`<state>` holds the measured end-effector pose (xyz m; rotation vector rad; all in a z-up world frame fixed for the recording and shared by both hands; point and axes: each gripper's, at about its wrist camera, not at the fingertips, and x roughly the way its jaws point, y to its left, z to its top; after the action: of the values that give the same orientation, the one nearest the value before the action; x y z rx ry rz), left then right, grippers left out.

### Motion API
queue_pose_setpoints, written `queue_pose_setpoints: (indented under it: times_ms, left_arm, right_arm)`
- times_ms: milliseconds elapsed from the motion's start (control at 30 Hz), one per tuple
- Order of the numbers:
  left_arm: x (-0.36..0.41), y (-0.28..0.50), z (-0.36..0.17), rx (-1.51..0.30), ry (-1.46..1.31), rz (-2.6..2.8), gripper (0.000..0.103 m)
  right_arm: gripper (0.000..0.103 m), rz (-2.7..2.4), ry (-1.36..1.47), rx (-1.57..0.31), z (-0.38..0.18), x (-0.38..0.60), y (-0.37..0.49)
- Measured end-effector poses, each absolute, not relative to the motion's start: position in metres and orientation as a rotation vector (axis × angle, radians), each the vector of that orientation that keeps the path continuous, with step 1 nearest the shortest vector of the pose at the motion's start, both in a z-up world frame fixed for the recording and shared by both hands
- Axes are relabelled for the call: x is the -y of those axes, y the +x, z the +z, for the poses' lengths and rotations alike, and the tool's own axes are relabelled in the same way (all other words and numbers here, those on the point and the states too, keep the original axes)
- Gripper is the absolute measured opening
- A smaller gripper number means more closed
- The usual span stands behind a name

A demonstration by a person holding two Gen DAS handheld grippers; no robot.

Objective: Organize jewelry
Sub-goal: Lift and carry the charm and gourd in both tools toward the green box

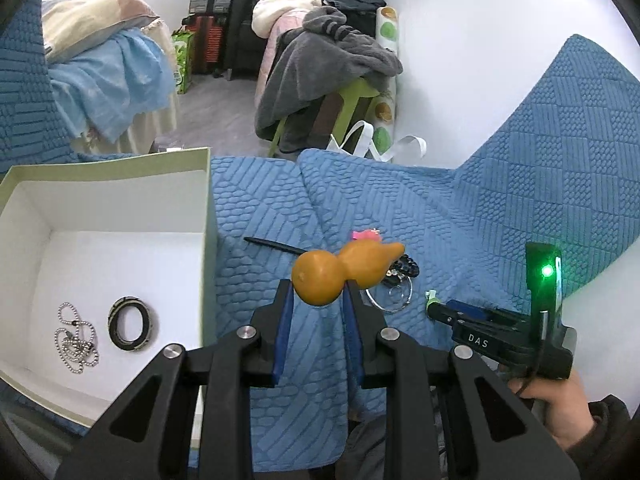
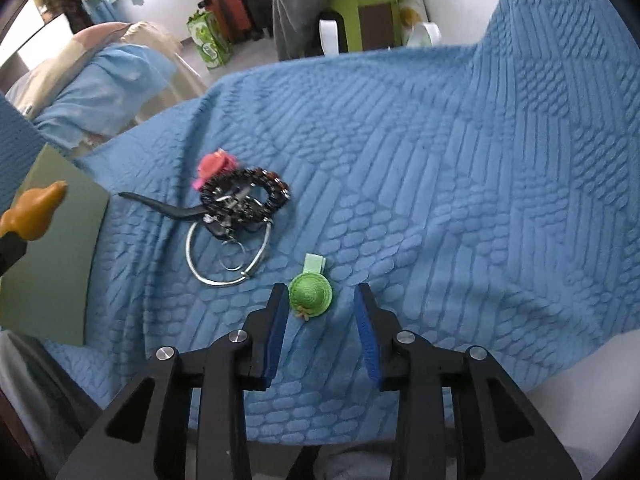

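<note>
A white box (image 1: 120, 208) at left already holds two pieces, one bead chain (image 1: 76, 340) and one dark ring (image 1: 132, 322). The left gripper (image 1: 318, 300) jaws clamp one orange gourd charm (image 1: 344, 270), apparently box-bound. The right gripper (image 2: 322, 304) jaws stand open around one green hat clip (image 2: 310, 290) on the blue quilt (image 2: 440, 200), likely next.

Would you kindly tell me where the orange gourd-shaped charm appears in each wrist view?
Left wrist view: the orange gourd-shaped charm sits centre frame, clamped between the left gripper pads.
Right wrist view: only its top shows at the far left edge.
Shared landmark: the silver wire bangle on the blue quilt.
</note>
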<state>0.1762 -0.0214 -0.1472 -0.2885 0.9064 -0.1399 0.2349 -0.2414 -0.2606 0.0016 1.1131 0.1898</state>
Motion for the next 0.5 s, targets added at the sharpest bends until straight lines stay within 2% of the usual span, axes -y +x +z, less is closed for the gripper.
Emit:
queue_pose_setpoints:
  times_ms: [300, 367, 500]
  left_arm:
    - [0.013, 0.175, -0.140, -0.914, -0.277, -0.117, 0.026]
    - [0.010, 0.174, -0.137, -0.914, -0.276, -0.113, 0.026]
    - [0.002, 0.171, -0.127, -0.911, -0.273, -0.097, 0.026]
  right_arm:
    - [0.031, 0.209, -0.087, -1.089, -0.263, 0.224, 0.230]
    - [0.022, 0.190, -0.122, -1.081, -0.264, 0.220, 0.229]
    - [0.022, 0.179, -0.135, -1.062, -0.259, 0.215, 0.228]
